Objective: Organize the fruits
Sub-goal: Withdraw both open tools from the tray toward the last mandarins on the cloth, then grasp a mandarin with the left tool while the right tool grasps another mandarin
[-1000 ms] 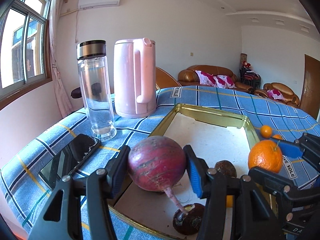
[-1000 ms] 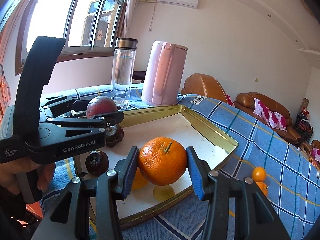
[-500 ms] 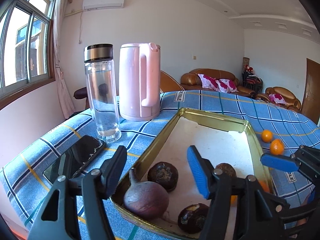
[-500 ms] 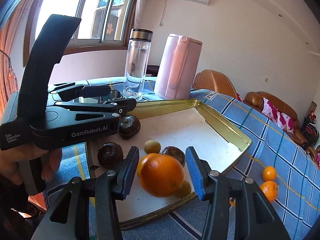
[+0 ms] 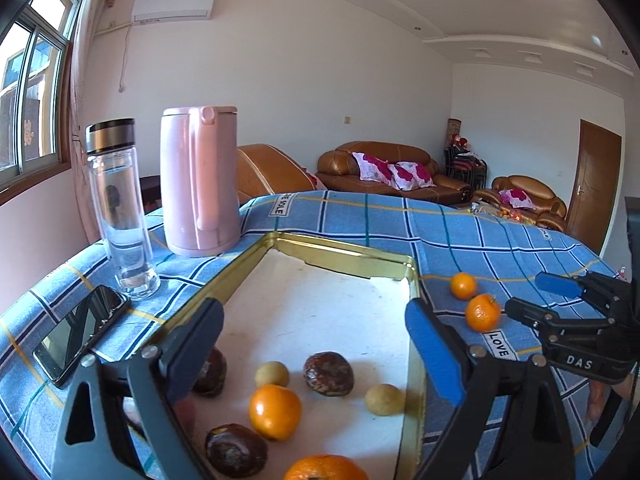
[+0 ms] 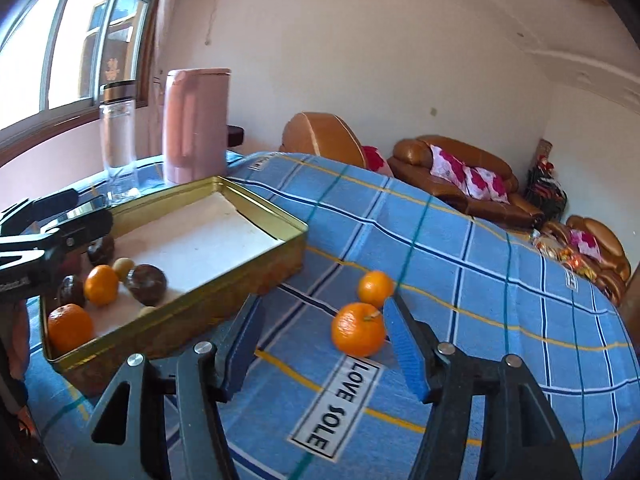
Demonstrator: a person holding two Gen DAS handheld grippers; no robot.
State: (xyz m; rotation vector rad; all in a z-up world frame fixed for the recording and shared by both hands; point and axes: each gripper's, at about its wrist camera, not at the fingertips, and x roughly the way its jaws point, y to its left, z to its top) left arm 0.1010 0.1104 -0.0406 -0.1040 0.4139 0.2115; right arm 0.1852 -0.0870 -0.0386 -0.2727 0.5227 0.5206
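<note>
Two small oranges (image 6: 357, 334) lie on the blue checked cloth (image 6: 480, 280) just right of the gold tray (image 6: 224, 300), and the nearer one sits close to the right finger of the right gripper (image 6: 324, 344), whose jaws are opening and grip nothing. In the tray's near end lie two more oranges (image 5: 275, 411), dark brown fruits (image 5: 328, 373) and small yellowish ones (image 5: 383, 399). Over them the left gripper (image 5: 316, 356) is opening wide and empty, while a pink kettle (image 5: 200, 180), a glass bottle (image 5: 120, 208) and a phone (image 5: 78, 330) are at the far left.
</note>
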